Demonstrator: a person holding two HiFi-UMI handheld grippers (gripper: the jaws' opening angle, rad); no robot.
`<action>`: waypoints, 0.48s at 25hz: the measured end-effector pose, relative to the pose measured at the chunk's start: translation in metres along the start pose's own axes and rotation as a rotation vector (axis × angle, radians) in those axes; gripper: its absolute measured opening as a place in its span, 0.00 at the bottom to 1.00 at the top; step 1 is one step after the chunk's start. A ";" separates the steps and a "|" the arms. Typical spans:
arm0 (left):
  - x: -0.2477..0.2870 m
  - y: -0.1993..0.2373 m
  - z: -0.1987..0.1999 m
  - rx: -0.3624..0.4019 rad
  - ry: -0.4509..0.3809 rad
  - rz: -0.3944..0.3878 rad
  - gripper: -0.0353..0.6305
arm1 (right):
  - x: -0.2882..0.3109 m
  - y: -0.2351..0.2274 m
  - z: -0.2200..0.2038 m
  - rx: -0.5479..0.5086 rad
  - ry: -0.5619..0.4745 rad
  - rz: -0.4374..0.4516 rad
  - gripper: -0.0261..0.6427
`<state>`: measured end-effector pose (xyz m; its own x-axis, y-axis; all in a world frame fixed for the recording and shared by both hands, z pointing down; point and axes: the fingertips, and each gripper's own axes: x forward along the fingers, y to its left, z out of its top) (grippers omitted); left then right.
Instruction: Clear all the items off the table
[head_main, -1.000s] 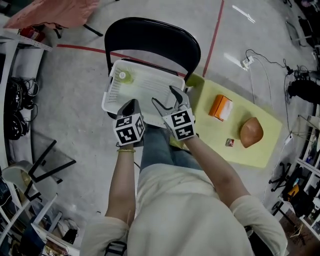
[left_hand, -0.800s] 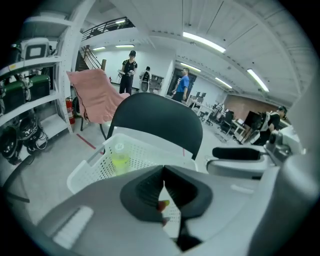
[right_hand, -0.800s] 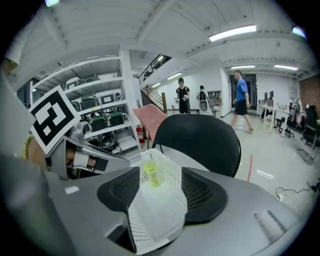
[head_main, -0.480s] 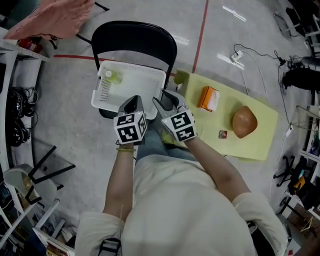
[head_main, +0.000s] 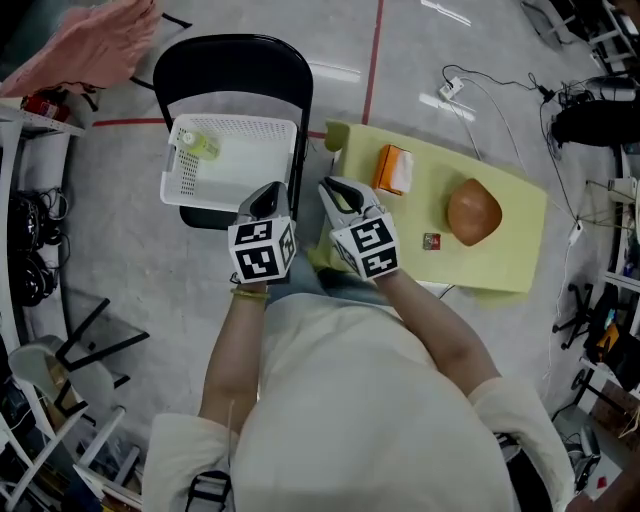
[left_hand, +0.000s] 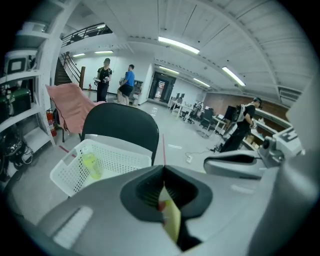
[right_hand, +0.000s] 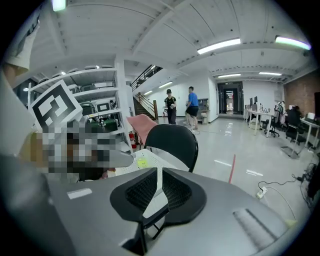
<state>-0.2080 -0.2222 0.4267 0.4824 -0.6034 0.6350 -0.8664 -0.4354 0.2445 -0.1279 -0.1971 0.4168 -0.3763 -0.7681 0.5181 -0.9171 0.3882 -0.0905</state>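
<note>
Holding left tongs (head_main: 268, 198) clenched, empty, just beside the white basket (head_main: 262, 135) on the black chair (head_main: 230, 60). Right tongs (head_main: 343, 195) just closed, tips meeting on nothing. Lying on the yellow bench (head_main: 500, 255): orange box (head_main: 393, 169), brown lump (head_main: 473, 212), small red packet (head_main: 431, 241). In the basket: green bottle (head_main: 200, 146).

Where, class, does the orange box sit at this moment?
In the head view, the orange box lies on the yellow table, toward its left end, left of the brown rounded object.
</note>
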 end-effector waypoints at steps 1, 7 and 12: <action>-0.001 -0.007 -0.002 0.010 0.001 -0.007 0.07 | -0.007 -0.002 -0.002 0.005 -0.006 -0.010 0.08; -0.011 -0.046 -0.007 0.059 -0.009 -0.046 0.07 | -0.050 -0.015 -0.008 0.040 -0.056 -0.065 0.04; -0.018 -0.067 -0.010 0.081 -0.022 -0.054 0.07 | -0.075 -0.021 -0.011 0.044 -0.085 -0.083 0.04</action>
<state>-0.1600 -0.1756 0.4061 0.5319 -0.5912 0.6062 -0.8261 -0.5197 0.2180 -0.0787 -0.1422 0.3892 -0.3066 -0.8377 0.4519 -0.9499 0.2998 -0.0886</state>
